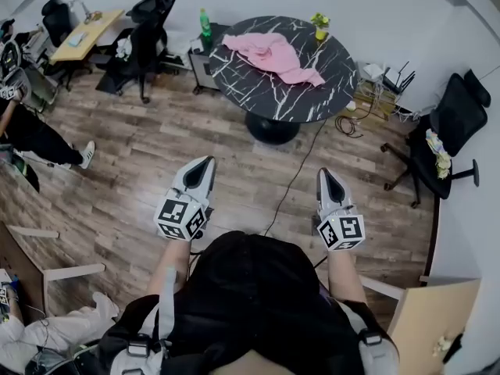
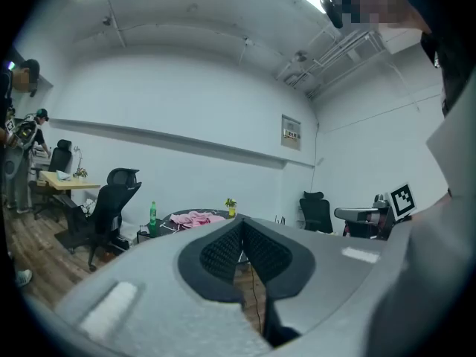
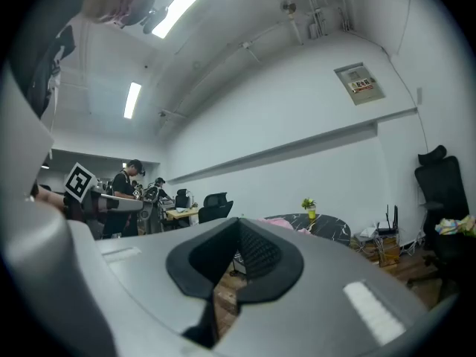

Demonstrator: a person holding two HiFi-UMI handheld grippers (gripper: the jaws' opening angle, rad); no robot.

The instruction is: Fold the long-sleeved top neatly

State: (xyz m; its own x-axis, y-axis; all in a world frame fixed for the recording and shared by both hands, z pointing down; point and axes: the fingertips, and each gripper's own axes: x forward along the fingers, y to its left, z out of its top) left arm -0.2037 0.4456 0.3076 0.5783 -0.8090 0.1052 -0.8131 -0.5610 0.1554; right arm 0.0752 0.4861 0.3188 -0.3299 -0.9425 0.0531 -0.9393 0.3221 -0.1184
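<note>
Pink top [image 1: 273, 53] crumpled on table [image 1: 262, 100]; yellow pot [image 1: 320, 33] holds plant [image 1: 319, 19]

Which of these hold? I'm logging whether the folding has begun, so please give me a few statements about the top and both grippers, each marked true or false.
1. The pink top lies crumpled on the round table. True.
2. The left gripper is shut on a sleeve. False: its jaws are together on nothing, over the floor, short of the table.
3. The right gripper is open. False: it is shut and empty.
4. A small potted plant stands on the table. True.
</note>
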